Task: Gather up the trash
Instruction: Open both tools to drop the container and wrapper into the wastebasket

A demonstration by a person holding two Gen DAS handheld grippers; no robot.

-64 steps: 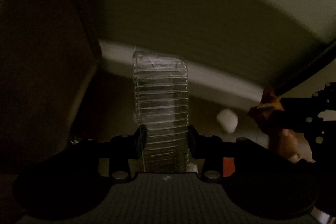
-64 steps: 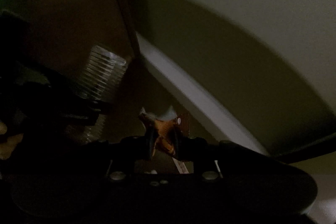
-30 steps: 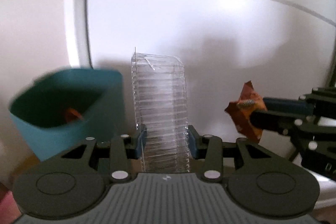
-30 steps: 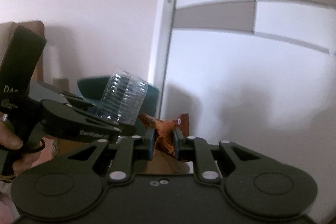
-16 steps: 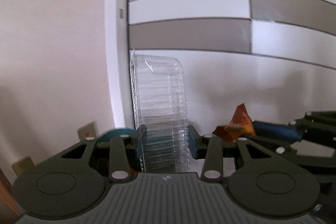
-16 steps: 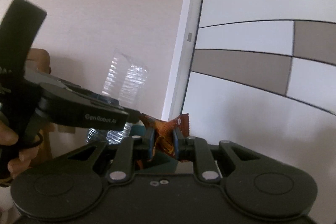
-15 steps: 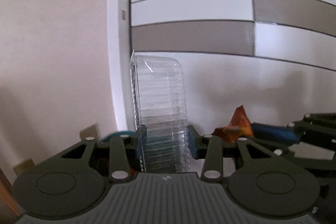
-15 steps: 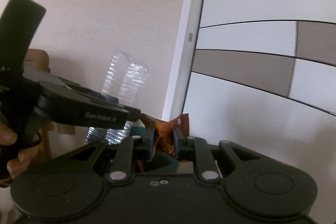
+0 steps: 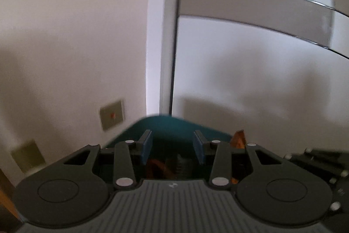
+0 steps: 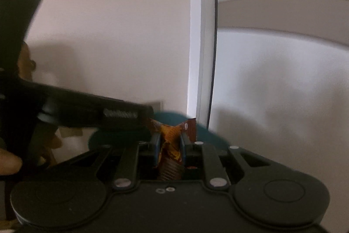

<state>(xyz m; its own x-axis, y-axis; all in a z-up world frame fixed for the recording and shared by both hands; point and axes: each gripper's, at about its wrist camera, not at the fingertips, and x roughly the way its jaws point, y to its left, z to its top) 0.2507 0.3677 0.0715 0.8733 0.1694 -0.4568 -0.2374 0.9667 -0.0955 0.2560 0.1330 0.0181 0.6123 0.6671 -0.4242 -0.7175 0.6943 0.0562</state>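
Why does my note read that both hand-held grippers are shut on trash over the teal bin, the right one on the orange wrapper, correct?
Not quite. The left hand-held gripper is open and holds nothing; the left wrist view shows its blue pads apart above the teal bin. The right hand-held gripper is indeed shut on the orange wrapper, as the right wrist view shows.

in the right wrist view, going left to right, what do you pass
left tongs reaching in from the left → orange snack wrapper pinched in the right tongs → teal bin rim behind it → white door frame → white and grey panelled door
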